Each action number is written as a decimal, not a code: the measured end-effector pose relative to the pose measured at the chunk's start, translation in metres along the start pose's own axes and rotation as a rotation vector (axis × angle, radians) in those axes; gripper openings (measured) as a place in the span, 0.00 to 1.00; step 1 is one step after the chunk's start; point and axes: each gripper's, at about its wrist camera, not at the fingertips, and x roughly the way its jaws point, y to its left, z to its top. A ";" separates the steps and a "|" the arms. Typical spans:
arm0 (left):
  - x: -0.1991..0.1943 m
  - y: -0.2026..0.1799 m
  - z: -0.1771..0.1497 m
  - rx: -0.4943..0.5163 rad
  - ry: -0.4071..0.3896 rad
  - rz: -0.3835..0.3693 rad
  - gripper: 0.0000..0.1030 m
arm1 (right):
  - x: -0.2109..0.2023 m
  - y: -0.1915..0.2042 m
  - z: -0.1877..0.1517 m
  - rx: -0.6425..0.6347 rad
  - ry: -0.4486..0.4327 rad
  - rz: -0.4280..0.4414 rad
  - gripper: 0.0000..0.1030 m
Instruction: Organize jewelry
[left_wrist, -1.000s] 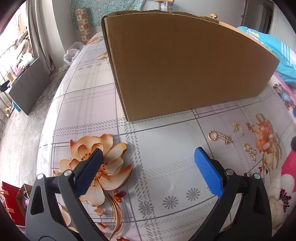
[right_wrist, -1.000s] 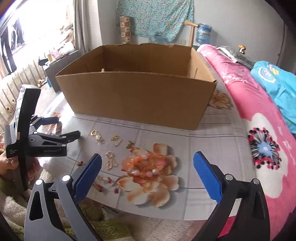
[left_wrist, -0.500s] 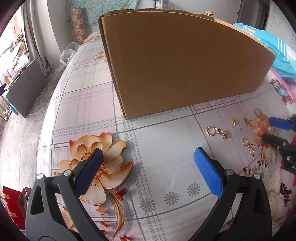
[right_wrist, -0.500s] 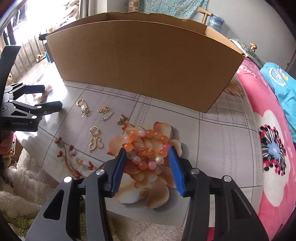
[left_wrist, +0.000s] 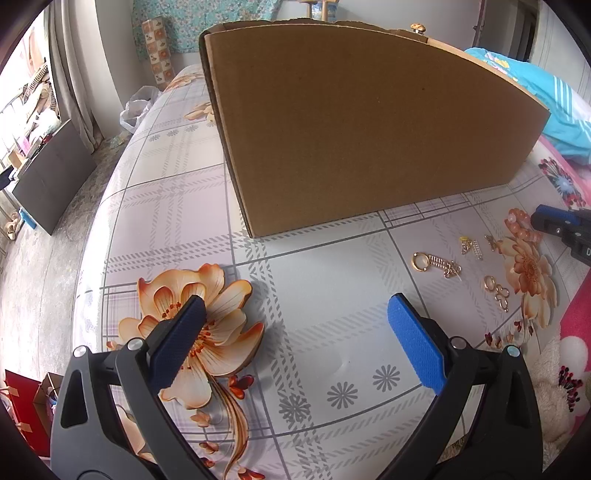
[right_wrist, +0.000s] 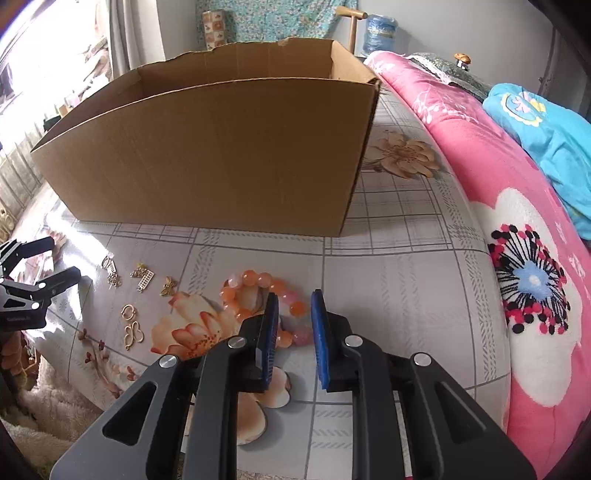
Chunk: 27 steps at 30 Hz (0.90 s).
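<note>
An orange and pink bead bracelet (right_wrist: 255, 278) lies on the flowered tablecloth (right_wrist: 399, 280) in front of a cardboard box (right_wrist: 221, 155). My right gripper (right_wrist: 293, 299) has come down over the bracelet's right side. Its jaws are closing, and the beads between them fill the gap between the blue pads. Several small gold pieces (right_wrist: 129, 314) lie to the left of the bracelet. In the left wrist view, my left gripper (left_wrist: 295, 306) hangs open over bare cloth, with the gold pieces (left_wrist: 436, 264), the bracelet (left_wrist: 521, 229) and the right gripper (left_wrist: 554, 221) at its far right.
The open-topped box (left_wrist: 369, 129) stands close behind the jewelry and fills the back of the table. A pink flowered blanket (right_wrist: 517, 258) and blue bedding (right_wrist: 546, 140) lie at the right. The left gripper (right_wrist: 40, 280) shows at the left edge of the right wrist view.
My right gripper has moved forward and down onto the bracelet, and its jaws have gone from wide open to nearly together around the beads. The left gripper has stayed put and open.
</note>
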 end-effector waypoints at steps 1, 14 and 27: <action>0.000 0.000 0.000 0.001 0.001 -0.001 0.93 | 0.002 -0.008 0.006 0.024 -0.004 0.021 0.18; -0.007 -0.001 -0.004 0.032 -0.006 -0.027 0.92 | -0.026 0.031 -0.024 0.046 -0.027 0.247 0.19; -0.028 -0.026 -0.017 0.068 -0.043 -0.128 0.69 | -0.005 0.067 -0.019 -0.096 0.017 0.305 0.26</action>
